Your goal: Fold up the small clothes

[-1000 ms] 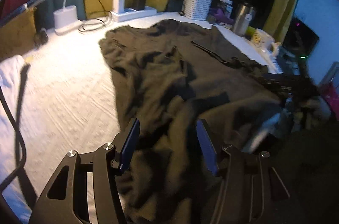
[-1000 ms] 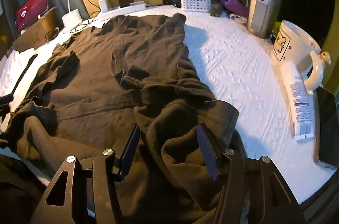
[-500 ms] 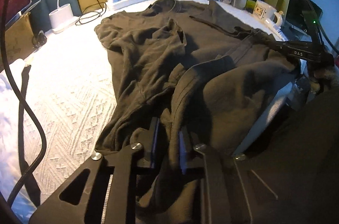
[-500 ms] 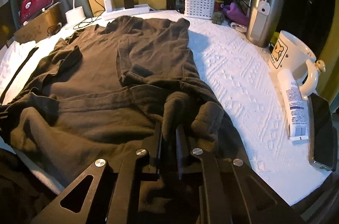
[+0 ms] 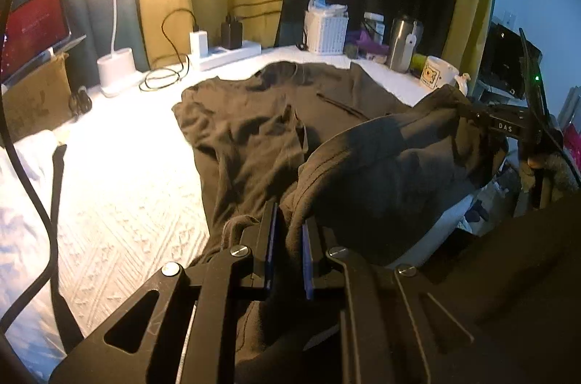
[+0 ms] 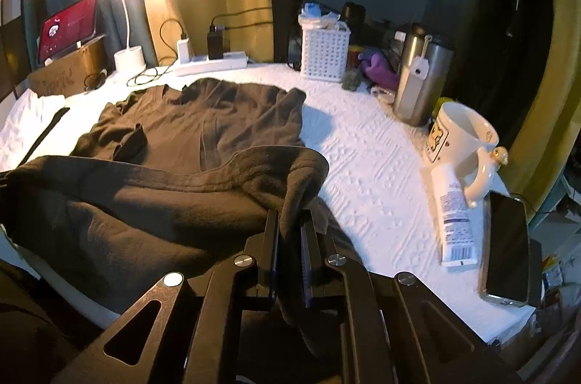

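Both the left gripper (image 5: 289, 238) and right gripper (image 6: 289, 240) have just closed, jaws pinching the soft brown shirt (image 6: 218, 115). Its hem bunches above the quilted white bed (image 6: 370, 166).

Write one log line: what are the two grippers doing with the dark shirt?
left gripper: shut on dark shirt hem | right gripper: shut on hem | hem: raised off white bedcover

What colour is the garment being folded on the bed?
Dark brown cotton T-shirt, plain, with no print showing; clearest in the right wrist view.
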